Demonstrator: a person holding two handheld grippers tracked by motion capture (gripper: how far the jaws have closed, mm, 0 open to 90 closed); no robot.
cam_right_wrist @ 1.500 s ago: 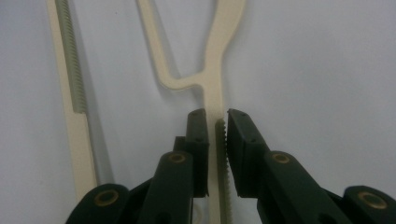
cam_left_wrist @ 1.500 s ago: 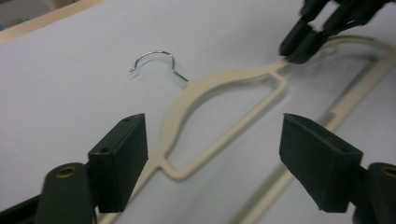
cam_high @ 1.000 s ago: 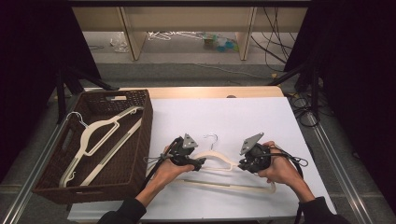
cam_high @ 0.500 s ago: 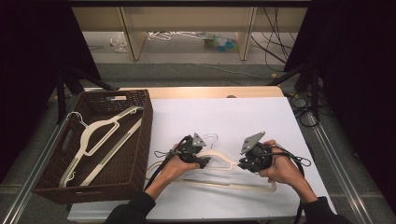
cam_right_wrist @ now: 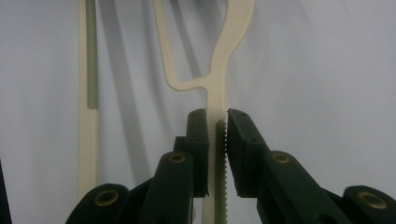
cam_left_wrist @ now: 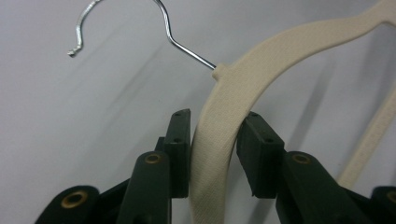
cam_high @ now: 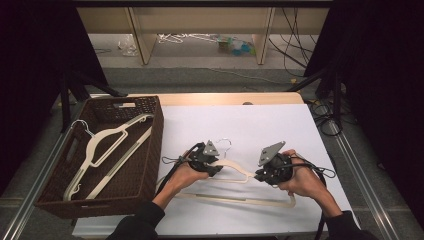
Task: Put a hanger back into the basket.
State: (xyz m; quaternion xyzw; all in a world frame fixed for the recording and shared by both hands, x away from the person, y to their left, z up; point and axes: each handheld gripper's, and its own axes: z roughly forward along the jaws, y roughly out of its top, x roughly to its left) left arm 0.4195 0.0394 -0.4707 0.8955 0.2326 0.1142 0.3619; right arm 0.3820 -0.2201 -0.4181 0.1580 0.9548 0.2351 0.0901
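A cream plastic hanger point(cam_high: 235, 200) with a metal hook point(cam_high: 226, 142) lies on the white table top point(cam_high: 260, 125), held between both grippers. My left gripper point(cam_high: 218, 169) is shut on the hanger's point(cam_left_wrist: 243, 79) shoulder just below the neck, its jaws point(cam_left_wrist: 215, 123) pressed against both sides. My right gripper point(cam_high: 258, 176) is shut on the other arm of the hanger point(cam_right_wrist: 217, 93), at a ribbed stretch just past a notch, with its jaws point(cam_right_wrist: 217, 116) tight on it. The metal hook point(cam_left_wrist: 159, 14) points away from me.
A dark brown wicker basket point(cam_high: 152, 145) stands at the table's left side with a second cream hanger point(cam_high: 107, 137) lying in it. Cables trail from both grippers. Beyond the table's far edge stand shelf legs and clutter on the floor.
My left gripper has slid to the right along the hanger toward its neck. The right gripper has stayed nearly where it was.
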